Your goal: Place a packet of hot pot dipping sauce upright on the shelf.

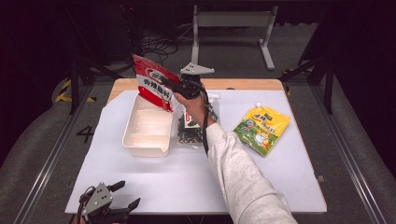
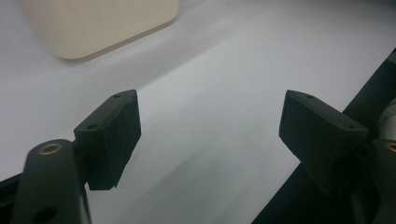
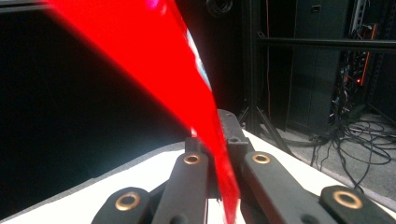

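Observation:
My right gripper (image 1: 170, 87) is shut on a red and white snack packet (image 1: 152, 81), which hangs tilted above the far end of a cream divided tray (image 1: 145, 143). In the right gripper view the red packet (image 3: 154, 65) runs edge-on between the two closed jaws of that gripper (image 3: 212, 135). My left gripper (image 1: 125, 195) rests at the near left corner of the white mat, open with nothing between its fingers. Its own view has the gripper (image 2: 210, 135) with its jaws wide apart over bare mat, and a corner of the tray (image 2: 93, 25) beyond.
A clear bag of dark snacks (image 1: 189, 133) lies right of the tray, partly under the forearm. A yellow pouch (image 1: 261, 128) lies at the right of the white mat (image 1: 280, 177). A metal stand (image 1: 231, 21) and cables sit on the floor behind the table.

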`<state>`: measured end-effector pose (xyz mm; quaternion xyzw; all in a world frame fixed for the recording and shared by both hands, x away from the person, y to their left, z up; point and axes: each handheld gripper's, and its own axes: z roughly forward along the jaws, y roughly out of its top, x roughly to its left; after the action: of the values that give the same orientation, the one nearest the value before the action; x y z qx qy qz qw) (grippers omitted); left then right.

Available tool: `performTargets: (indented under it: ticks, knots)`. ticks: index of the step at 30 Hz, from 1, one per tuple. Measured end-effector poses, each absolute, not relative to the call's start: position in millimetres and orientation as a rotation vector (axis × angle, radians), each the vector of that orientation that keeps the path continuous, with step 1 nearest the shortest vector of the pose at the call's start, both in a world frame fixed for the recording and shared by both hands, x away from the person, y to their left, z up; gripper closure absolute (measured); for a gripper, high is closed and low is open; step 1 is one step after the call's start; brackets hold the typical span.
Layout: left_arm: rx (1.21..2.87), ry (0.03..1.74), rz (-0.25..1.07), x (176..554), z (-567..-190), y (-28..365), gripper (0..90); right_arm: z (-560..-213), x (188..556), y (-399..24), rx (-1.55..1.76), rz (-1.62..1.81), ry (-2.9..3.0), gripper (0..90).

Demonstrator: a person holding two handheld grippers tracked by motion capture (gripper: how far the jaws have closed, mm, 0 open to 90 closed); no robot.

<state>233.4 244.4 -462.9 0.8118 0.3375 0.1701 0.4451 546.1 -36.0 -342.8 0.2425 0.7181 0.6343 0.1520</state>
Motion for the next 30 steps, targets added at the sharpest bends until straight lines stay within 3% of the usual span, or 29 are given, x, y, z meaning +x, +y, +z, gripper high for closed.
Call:
performTargets:
  ticks: [9, 11, 19, 24, 28, 30]
  knots:
    - [2.016, 0.836, 0.409, 233.7, -464.4, 245.5, 21.6, -350.3, 555.4, -35.8, 0.720, 1.814, 2.060, 88.9]
    - [2.023, 0.833, 0.407, 233.7, -464.9, 244.4, 21.5, -352.7, 557.6, -35.1, 0.707, 1.753, 2.091, 84.5]
    - [2.028, 0.835, 0.399, 233.7, -465.3, 243.7, 21.5, -346.9, 558.2, -36.2, 0.653, 1.670, 2.109, 86.2]
    - [2.030, 0.833, 0.398, 233.6, -465.5, 244.0, 21.4, -359.4, 563.0, -32.5, 0.721, 1.599, 2.198, 62.7]
    - [2.034, 0.826, 0.394, 234.0, -466.2, 243.9, 21.3, -368.4, 562.6, -38.4, 0.732, 1.590, 2.257, 64.4]
    - [2.043, 0.827, 0.388, 233.2, -465.8, 243.5, 21.1, -371.0, 562.4, -39.0, 0.736, 1.545, 2.318, 57.3]
